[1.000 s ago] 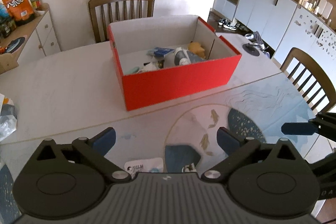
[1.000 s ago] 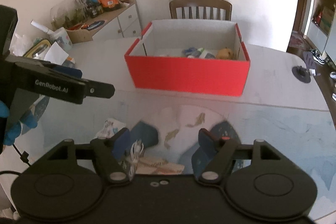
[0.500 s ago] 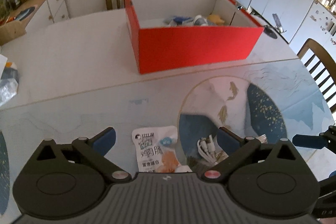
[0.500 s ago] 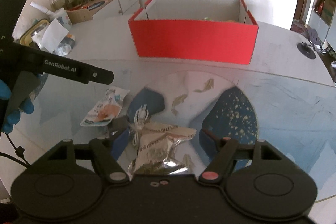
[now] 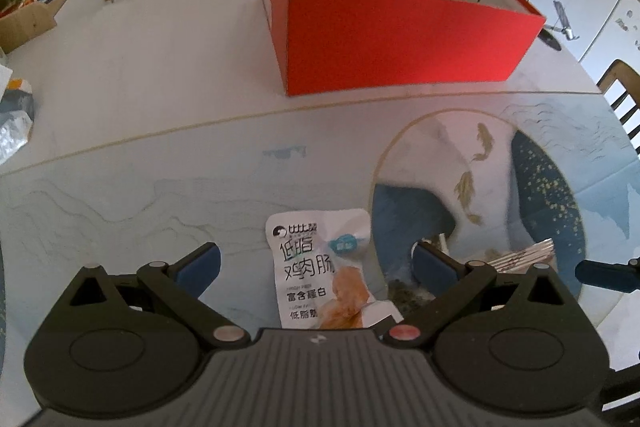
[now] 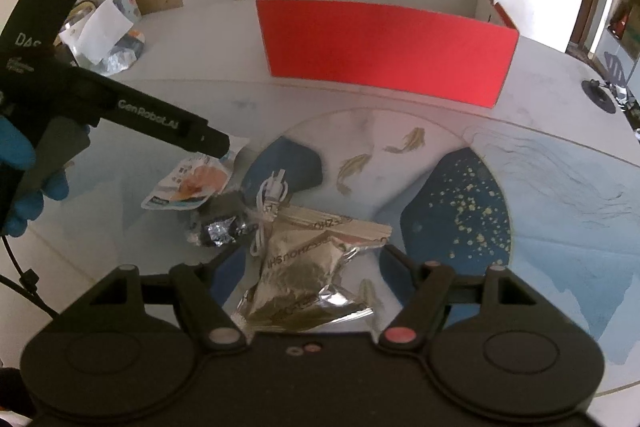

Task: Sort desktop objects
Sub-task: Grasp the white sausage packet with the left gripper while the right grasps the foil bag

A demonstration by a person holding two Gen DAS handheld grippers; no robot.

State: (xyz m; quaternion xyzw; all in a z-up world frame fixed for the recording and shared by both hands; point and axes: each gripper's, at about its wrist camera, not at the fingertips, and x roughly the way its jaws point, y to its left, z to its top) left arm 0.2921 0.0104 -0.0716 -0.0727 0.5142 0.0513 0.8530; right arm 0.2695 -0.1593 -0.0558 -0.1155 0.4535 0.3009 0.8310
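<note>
The left gripper is wide open over the white snack packet on the table, gripping nothing. The right gripper is wide open around the silver foil bag, not squeezing it. The red box sits farther back

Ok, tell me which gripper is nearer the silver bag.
Right. The right gripper has its open fingers either side of the silver bag; the left gripper is over the white pouch beside it.
</note>
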